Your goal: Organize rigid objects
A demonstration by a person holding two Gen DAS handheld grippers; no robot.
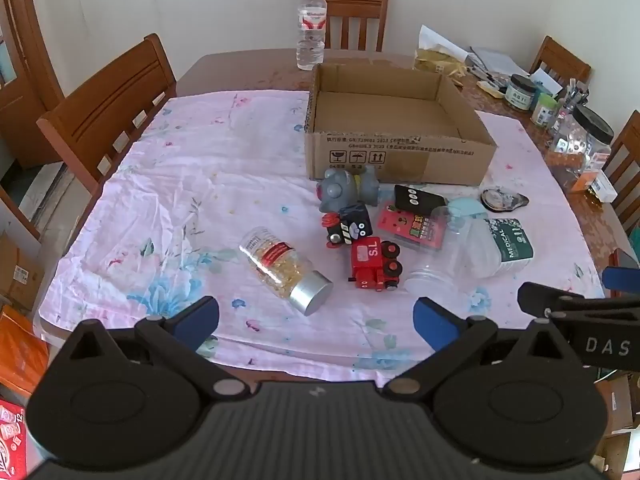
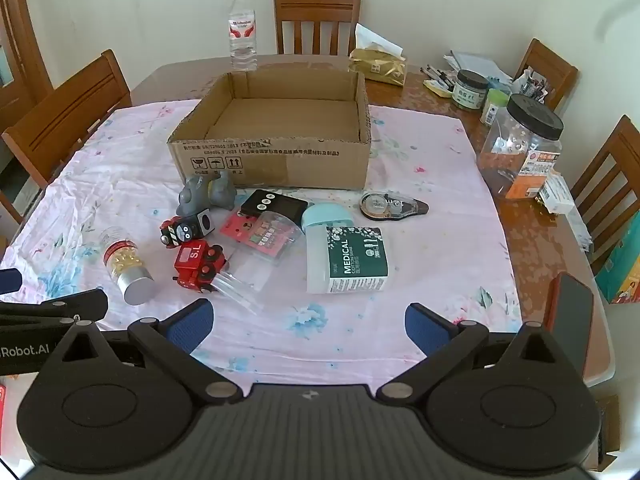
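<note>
An open, empty cardboard box [image 1: 400, 160] [image 2: 276, 160] stands mid-table on a pink floral cloth. In front of it lie a grey toy [image 1: 346, 189] [image 2: 206, 194], a black toy train [image 1: 348, 226] [image 2: 186, 230], a red toy train [image 1: 374, 264] [image 2: 198, 266], a capsule bottle with silver cap [image 1: 286, 270] [image 2: 126, 266], a clear plastic jar [image 1: 448, 256] [image 2: 256, 264], a MEDICAL cotton-swab box [image 1: 508, 242] [image 2: 346, 260], a black device [image 1: 420, 199] [image 2: 274, 205] and a correction tape [image 2: 392, 206]. My left gripper [image 1: 316, 322] and right gripper [image 2: 308, 326] are open and empty, near the cloth's front edge.
A water bottle [image 1: 311, 26] stands behind the box. Jars, pens and papers [image 2: 516, 128] crowd the table's right side. Wooden chairs [image 1: 108, 108] surround the table. A phone [image 2: 570, 308] lies at the right front corner.
</note>
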